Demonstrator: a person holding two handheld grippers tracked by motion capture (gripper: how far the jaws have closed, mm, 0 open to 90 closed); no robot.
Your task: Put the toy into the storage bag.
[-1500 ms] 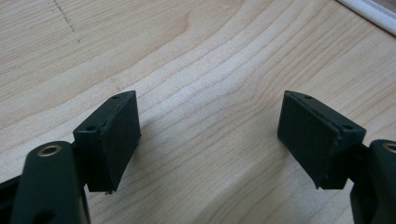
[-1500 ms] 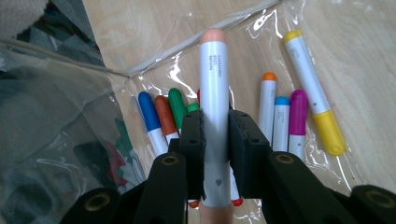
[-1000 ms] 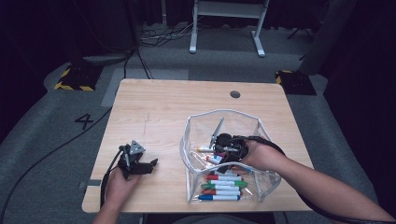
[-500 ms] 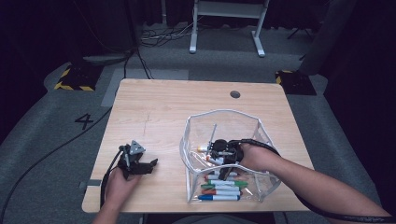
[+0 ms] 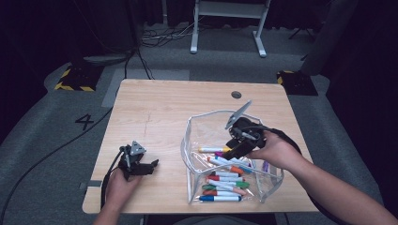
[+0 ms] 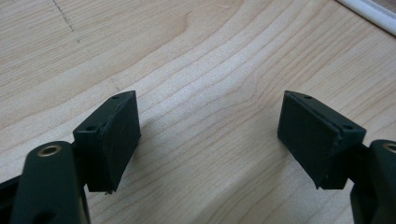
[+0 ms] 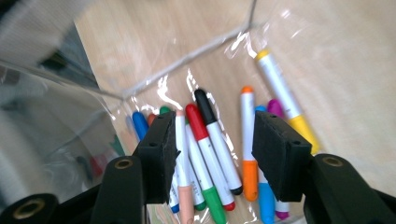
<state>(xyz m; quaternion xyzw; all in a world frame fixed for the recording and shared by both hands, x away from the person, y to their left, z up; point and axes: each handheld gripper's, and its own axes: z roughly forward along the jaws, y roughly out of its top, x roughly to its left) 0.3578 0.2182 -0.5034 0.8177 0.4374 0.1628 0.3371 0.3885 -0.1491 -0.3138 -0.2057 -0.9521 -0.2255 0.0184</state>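
Observation:
A clear plastic bin stands on the right half of the wooden table and holds several coloured markers. My right gripper reaches down inside the bin, open, with nothing between its jaws. In the right gripper view the right gripper hovers over a black-capped marker, a red-capped marker and an orange marker; a yellow marker lies farther off. My left gripper rests open on the table at the near left, and in its own view the left gripper frames bare wood.
A round cable hole sits near the table's far right edge. The near table edge runs close to the left hand. Cables and a white stand are on the floor beyond the table.
My right gripper has shifted slightly right and up inside the bin. The left gripper has stayed put.

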